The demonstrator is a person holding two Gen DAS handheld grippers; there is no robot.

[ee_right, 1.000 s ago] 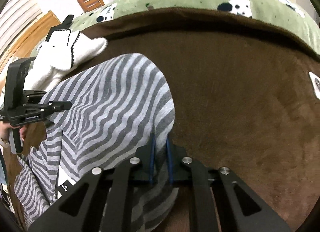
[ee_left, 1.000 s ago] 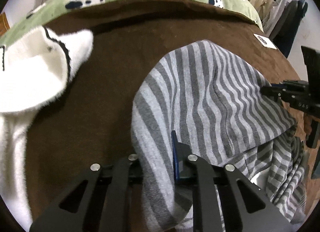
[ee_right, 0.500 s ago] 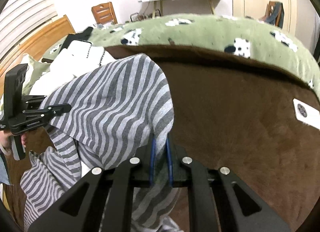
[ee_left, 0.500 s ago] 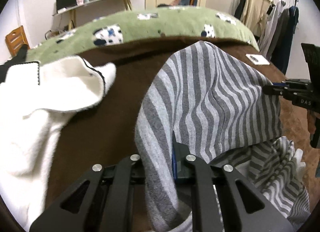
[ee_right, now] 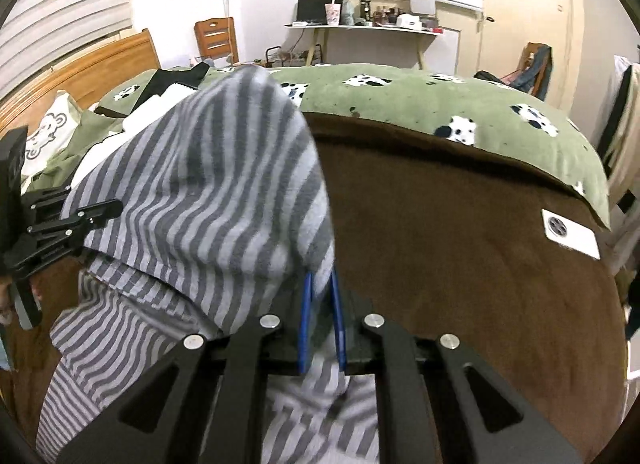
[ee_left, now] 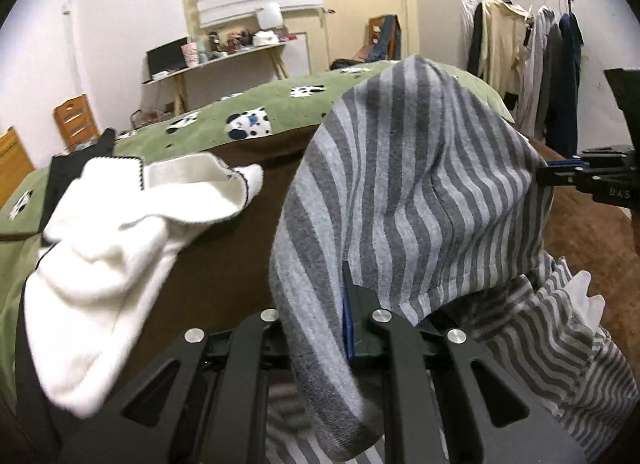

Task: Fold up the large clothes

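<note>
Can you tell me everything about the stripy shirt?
The shirt is soft knit cloth with light and dark grey stripes. It is lifted above the brown blanket, bulging like a tent between the two grippers. The left gripper pinches one edge and the right gripper pinches another. The rest hangs down crumpled below, where a white inner bit peeks out. The picture is a little blurry.

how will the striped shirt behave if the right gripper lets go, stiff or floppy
Probably very floppy: the striped shirt drapes in soft folds between the left gripper and the right gripper. It would likely slump onto the brown blanket. It looks light, since two small pinches hold it up.
</note>
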